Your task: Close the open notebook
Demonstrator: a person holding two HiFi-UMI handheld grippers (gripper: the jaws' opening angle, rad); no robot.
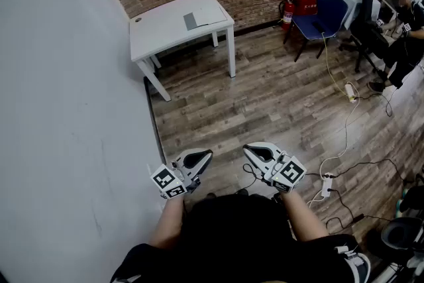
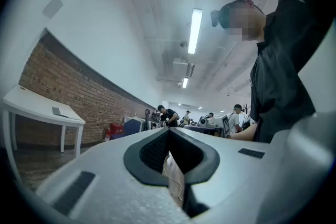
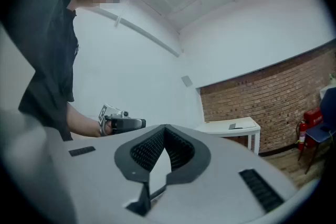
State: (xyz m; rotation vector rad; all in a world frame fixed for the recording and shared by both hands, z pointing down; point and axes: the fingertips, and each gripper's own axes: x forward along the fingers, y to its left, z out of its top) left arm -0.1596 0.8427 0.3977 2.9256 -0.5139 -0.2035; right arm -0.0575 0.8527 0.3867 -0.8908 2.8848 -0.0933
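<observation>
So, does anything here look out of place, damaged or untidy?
Nothing looks spilled or broken. The one untidy thing is the loose cables and a power strip trailing over the wooden floor on the right. The notebook lies flat on the white table.
</observation>
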